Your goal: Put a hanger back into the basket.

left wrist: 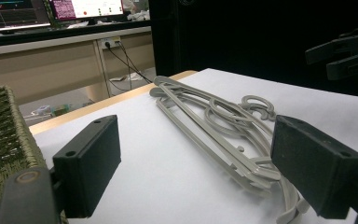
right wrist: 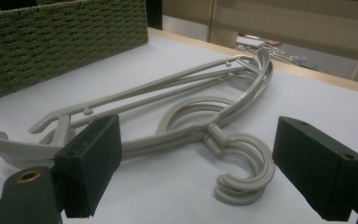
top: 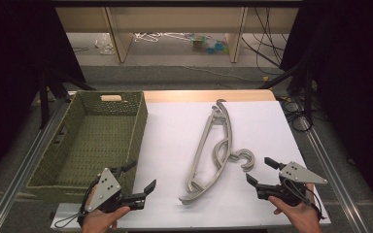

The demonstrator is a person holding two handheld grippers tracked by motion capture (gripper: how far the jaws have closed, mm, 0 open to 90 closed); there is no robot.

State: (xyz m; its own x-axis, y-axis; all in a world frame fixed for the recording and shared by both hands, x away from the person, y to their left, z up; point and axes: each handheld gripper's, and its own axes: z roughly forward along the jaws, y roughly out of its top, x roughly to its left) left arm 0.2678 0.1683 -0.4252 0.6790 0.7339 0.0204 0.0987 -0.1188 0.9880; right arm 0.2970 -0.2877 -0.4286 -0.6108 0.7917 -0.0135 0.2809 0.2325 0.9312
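A stack of grey plastic hangers (top: 205, 141) lies on the white tabletop (top: 175, 126), its length running from near to far and the hooks (top: 245, 159) curling to the right. My left gripper (top: 140, 177) hovers open at the near left, between the basket corner and the near end of the hangers (left wrist: 205, 126). The right gripper (top: 258, 170) is open too, at the near right, pointing at the hooks (right wrist: 242, 172) a short way off. Nothing sits between either pair of jaws. From the left gripper view the right gripper (left wrist: 349, 53) shows far off at the upper right.
An olive woven basket (top: 138, 126) with nothing in it stands on the left of the table; its wall (right wrist: 51, 37) is close to the hangers. Metal rails (top: 19, 165) run along both table sides. Beyond the far edge are wooden shelf legs, cables and floor clutter.
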